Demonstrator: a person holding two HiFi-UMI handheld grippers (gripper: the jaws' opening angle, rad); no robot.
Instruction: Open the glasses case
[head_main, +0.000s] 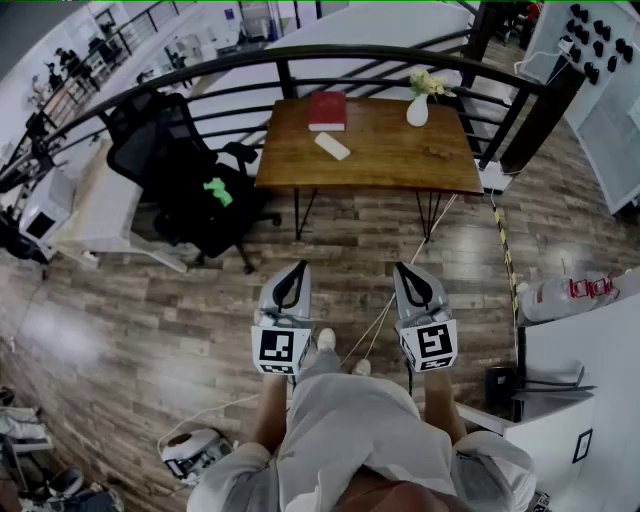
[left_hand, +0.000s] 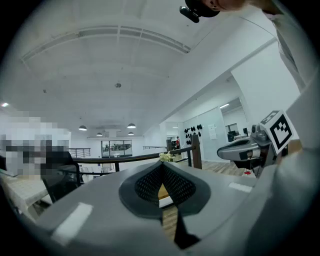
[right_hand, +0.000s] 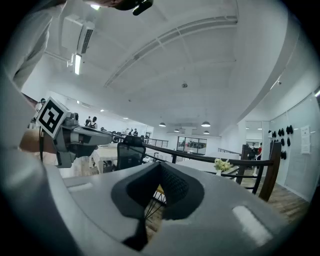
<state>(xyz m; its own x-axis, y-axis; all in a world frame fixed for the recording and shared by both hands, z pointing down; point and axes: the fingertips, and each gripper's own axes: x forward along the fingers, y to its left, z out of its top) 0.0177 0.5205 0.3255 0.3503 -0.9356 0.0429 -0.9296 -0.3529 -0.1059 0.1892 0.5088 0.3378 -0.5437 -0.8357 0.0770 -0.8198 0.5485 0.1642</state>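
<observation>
Lying near the glasses case (head_main: 332, 146), red book (head_main: 327, 110) shows in head view only

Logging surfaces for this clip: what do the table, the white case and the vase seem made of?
Table: brown wood top with visible grain and a slight sheen; solid wood or veneer, can't tell.
Case: smooth plain white, perhaps plastic; too small to be sure.
Vase: smooth white, likely ceramic.

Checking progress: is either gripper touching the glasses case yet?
No, both the left gripper and right gripper hang over the floor, short of the table bearing the glasses case.
</observation>
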